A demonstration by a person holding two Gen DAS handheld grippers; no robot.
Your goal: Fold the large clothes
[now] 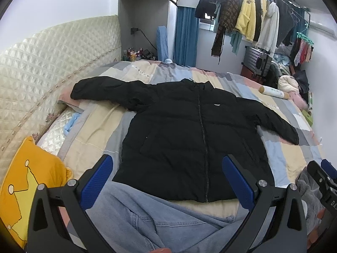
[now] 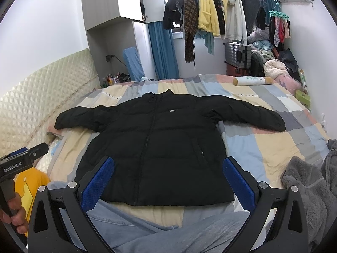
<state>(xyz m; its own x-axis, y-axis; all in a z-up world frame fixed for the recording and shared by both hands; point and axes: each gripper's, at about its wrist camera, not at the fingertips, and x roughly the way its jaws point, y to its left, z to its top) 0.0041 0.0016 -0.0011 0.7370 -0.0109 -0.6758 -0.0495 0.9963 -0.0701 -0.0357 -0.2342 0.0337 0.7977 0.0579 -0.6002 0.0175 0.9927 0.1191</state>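
Closest in, the left claw (image 1: 166,179) has its blue pads spread wide with nothing between them, hanging over the person's jeans (image 1: 147,217); the right claw (image 2: 168,179) is the same, wide apart and empty, just above the near hem. Past both lies the black puffer jacket (image 1: 189,139), face up in the middle of the patchwork quilt (image 2: 263,147) on the bed, zipped to the collar, both sleeves thrown straight out to the sides, a small white label on the chest. It is thick and puffy, lying fairly flat with soft ridges across the body. Nothing is folded yet, so I would guess a sleeve gets brought in first. The trouble I would expect comes from that padding: it looks slick and springy, so a shallow pinch may slip off, and a folded sleeve may pop open again. A grab that goes too deep could catch the quilt along with the jacket and drag it. The left sleeve reaches nearly to the quilted headboard (image 1: 42,67), a long stretch from here. The grey fleece (image 2: 311,185) heaped beside the right claw and the yellow pillow (image 1: 31,189) by the left one crowd the near corners.
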